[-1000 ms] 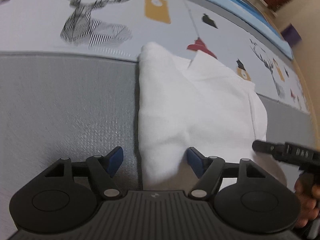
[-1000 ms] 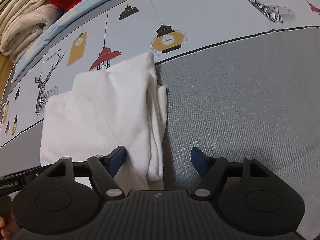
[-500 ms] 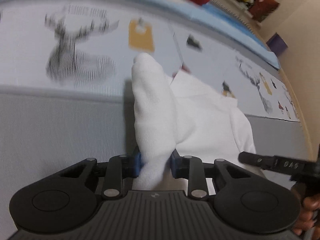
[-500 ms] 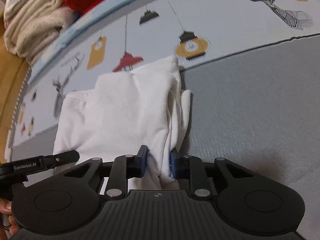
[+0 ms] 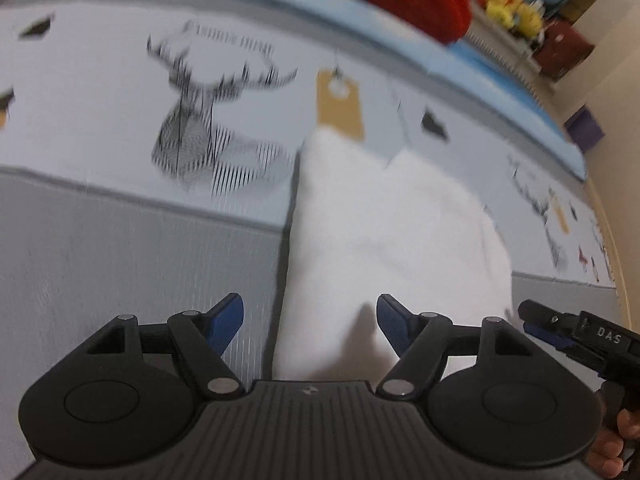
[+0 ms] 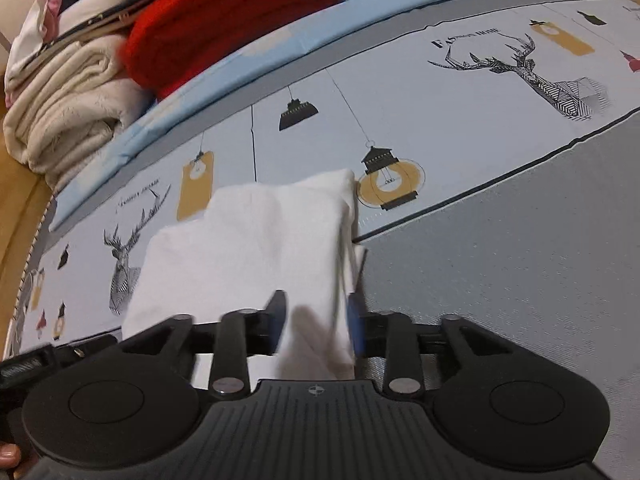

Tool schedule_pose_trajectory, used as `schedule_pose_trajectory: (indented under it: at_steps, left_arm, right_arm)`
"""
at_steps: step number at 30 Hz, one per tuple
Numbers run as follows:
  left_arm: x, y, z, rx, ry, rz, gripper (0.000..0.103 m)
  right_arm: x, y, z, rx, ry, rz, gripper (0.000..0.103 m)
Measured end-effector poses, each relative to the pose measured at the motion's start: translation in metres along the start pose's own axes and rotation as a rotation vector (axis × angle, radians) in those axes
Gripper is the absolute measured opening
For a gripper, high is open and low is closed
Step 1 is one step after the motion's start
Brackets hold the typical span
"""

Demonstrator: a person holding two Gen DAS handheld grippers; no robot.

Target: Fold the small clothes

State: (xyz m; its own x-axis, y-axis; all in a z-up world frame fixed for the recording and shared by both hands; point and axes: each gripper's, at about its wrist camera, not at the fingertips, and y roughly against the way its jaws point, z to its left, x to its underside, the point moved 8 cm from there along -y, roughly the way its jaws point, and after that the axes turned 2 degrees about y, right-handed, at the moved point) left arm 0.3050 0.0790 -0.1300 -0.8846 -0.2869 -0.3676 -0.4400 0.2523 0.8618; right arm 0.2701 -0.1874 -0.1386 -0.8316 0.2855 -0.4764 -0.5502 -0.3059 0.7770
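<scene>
A small white garment (image 5: 384, 232) lies folded on the bed, across the line between the grey and the printed part of the sheet. My left gripper (image 5: 310, 320) is open, its blue pads on either side of the garment's near left edge, not touching it. In the right wrist view the same garment (image 6: 248, 248) lies ahead. My right gripper (image 6: 318, 320) stands half open around the garment's near right edge; its fingers (image 6: 276, 320) are blurred. The right gripper's tip also shows at the right of the left wrist view (image 5: 568, 328).
The sheet (image 6: 500, 264) is grey near me and printed with deer and lanterns farther off. A stack of folded cream towels (image 6: 68, 112) and a red knit (image 6: 224, 20) sits at the back left. A wooden bed edge (image 6: 24, 208) runs along the left.
Both grippers shut on the garment's near edge half a second ago and lifted it. Now the left has opened and let go, the right is opening, and the garment lies flat.
</scene>
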Motion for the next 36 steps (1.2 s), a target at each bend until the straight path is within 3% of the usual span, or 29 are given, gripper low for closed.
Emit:
schedule_pose_trajectory:
  at_steps: [3, 6, 10, 15, 16, 17, 18, 20, 23, 28, 36]
  left_arm:
    - [0.014, -0.016, 0.006, -0.021, 0.000, 0.086, 0.076]
    - [0.015, -0.016, 0.008, -0.011, 0.003, 0.087, 0.070]
    - [0.015, -0.017, 0.006, 0.031, 0.016, 0.092, 0.058]
    - [0.016, -0.015, -0.001, 0.041, -0.004, 0.093, 0.057]
    - [0.016, -0.014, -0.003, 0.048, -0.013, 0.092, 0.057]
    - [0.017, -0.013, -0.005, 0.055, -0.016, 0.090, 0.057]
    - [0.017, -0.013, -0.005, 0.068, -0.012, 0.095, 0.057]
    - [0.017, -0.014, -0.005, 0.086, 0.009, 0.103, 0.058]
    - [0.017, -0.013, -0.004, 0.076, 0.005, 0.103, 0.058]
    - [0.020, -0.015, -0.003, 0.062, -0.027, 0.123, 0.058]
    - [0.022, -0.003, -0.006, 0.067, -0.068, 0.114, 0.057]
  right_arm:
    - [0.010, -0.005, -0.001, 0.020, 0.032, 0.047, 0.045]
    - [0.019, -0.010, -0.008, 0.070, 0.044, 0.095, 0.046]
    - [0.019, -0.006, -0.009, 0.059, 0.031, 0.088, 0.046]
    - [0.026, -0.010, -0.006, 0.023, 0.042, 0.139, 0.045]
    - [0.027, -0.012, -0.005, 0.021, 0.050, 0.148, 0.042]
    - [0.027, -0.012, -0.004, 0.016, 0.059, 0.145, 0.028]
    - [0.025, -0.011, -0.003, 0.013, 0.062, 0.133, 0.022]
    - [0.020, -0.008, -0.004, 0.022, 0.059, 0.096, 0.018]
    - [0.016, -0.008, -0.008, 0.029, 0.031, 0.081, 0.021]
    - [0.019, -0.010, -0.013, 0.055, 0.051, 0.110, 0.042]
    - [0.023, 0.000, -0.014, 0.024, 0.099, 0.138, 0.043]
